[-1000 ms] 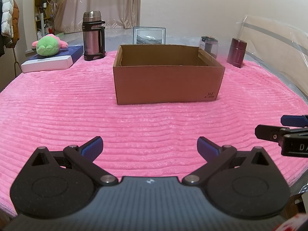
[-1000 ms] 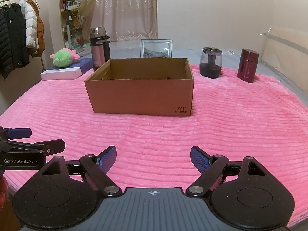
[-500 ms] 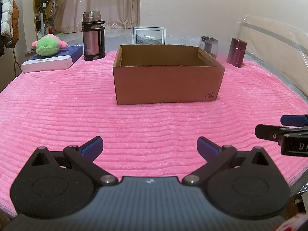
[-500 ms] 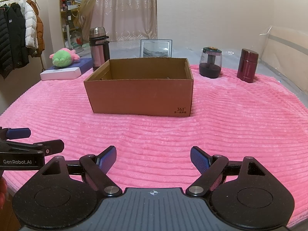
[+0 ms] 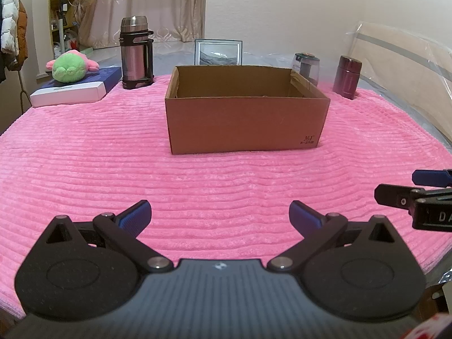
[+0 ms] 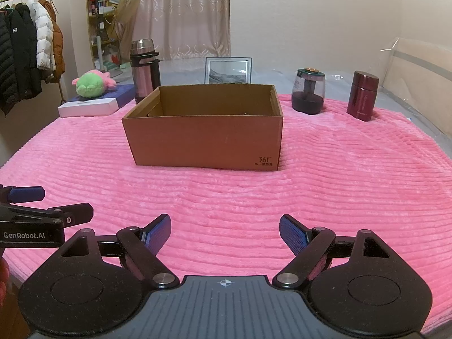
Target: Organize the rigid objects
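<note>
An open cardboard box stands mid-table on the pink blanket; its floor is mostly hidden. Behind it stand a steel thermos at left, a picture frame, a glass jar with a dark base, and a maroon flask at right. My left gripper is open and empty near the front edge. My right gripper is open and empty beside it. Each shows in the other's view: the right gripper, the left gripper.
A green and pink plush toy lies on a blue and white flat box at the far left. Clear plastic sheeting stands along the right. Coats hang beyond the table at left.
</note>
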`<state>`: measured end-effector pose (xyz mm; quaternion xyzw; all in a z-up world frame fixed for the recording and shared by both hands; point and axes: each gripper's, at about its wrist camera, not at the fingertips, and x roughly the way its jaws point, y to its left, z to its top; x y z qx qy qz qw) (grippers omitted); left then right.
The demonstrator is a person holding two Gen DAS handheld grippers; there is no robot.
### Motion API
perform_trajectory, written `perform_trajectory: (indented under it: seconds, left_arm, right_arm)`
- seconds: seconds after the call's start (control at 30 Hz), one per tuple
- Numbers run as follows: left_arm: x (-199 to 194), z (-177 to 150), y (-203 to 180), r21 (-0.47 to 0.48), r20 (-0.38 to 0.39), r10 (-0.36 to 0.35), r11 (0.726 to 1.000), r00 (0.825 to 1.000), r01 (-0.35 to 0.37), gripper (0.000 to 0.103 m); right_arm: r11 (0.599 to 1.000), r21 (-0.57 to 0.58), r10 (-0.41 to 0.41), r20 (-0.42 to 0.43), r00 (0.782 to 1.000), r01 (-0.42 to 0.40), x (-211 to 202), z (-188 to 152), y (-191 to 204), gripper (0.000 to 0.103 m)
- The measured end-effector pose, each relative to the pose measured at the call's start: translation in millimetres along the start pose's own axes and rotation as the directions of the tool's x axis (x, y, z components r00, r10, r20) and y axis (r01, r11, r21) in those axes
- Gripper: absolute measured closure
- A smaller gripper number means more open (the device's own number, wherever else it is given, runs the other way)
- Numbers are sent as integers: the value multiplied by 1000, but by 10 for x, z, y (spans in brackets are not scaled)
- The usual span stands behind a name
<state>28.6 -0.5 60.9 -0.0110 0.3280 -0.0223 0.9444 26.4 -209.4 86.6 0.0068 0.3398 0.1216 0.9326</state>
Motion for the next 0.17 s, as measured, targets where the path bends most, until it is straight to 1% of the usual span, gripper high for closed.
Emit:
perform_trajectory:
  seconds: [0.17]
  left_arm:
    - [-11, -11, -4, 0, 9, 1, 1000, 1000, -1, 1]
  right_arm:
    - [1000, 1, 0, -1, 1000, 0, 3, 0, -7, 22]
